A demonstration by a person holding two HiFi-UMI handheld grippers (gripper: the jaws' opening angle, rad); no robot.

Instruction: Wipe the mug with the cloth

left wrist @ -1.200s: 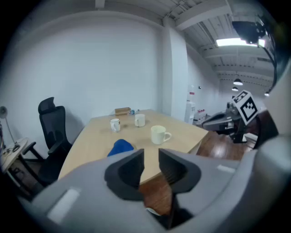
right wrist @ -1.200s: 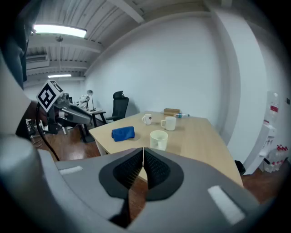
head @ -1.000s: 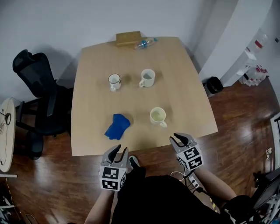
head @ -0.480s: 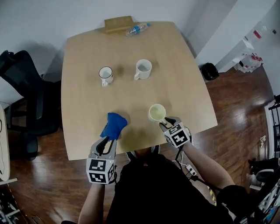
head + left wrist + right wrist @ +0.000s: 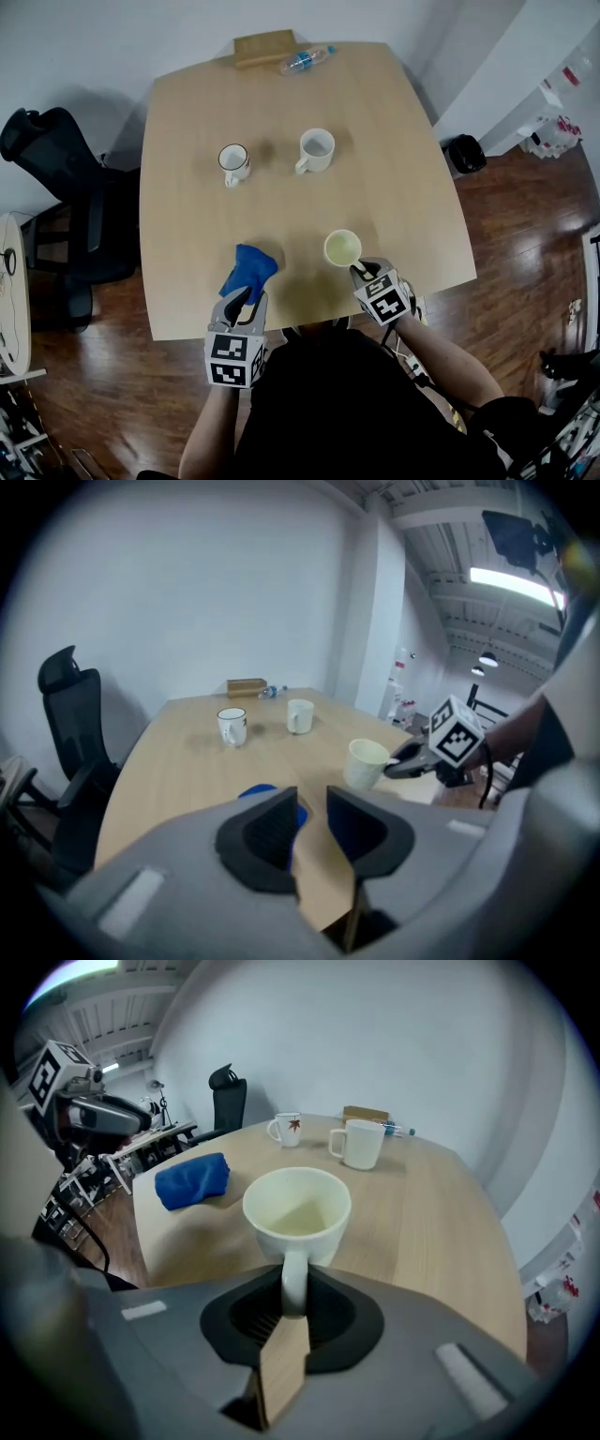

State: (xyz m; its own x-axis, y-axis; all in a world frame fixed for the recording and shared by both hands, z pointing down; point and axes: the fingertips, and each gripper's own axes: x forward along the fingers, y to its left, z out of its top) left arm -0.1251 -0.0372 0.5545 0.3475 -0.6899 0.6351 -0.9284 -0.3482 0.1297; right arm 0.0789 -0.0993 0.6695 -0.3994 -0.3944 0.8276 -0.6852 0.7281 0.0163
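The table (image 5: 187, 141) carries everything, and judged from how things lie, the work is at its opening step: both tools are being picked up and no wiping has begun. The blue cloth (image 5: 248, 269) lies crumpled near the table's front edge, left of its middle, untouched. The pale mug (image 5: 342, 248) stands upright near the same front edge, right of the middle, well apart from the cloth. The left gripper (image 5: 246, 298) hovers at the table's front edge just short of the cloth, its jaws a narrow gap apart with nothing between them. The right gripper (image 5: 362, 272) reaches in over that edge, and its jaws have just closed onto the mug's handle (image 5: 294, 1283), clamping it. So the mug looks secured; taking the cloth, bringing it to the mug and rubbing it over are all left.
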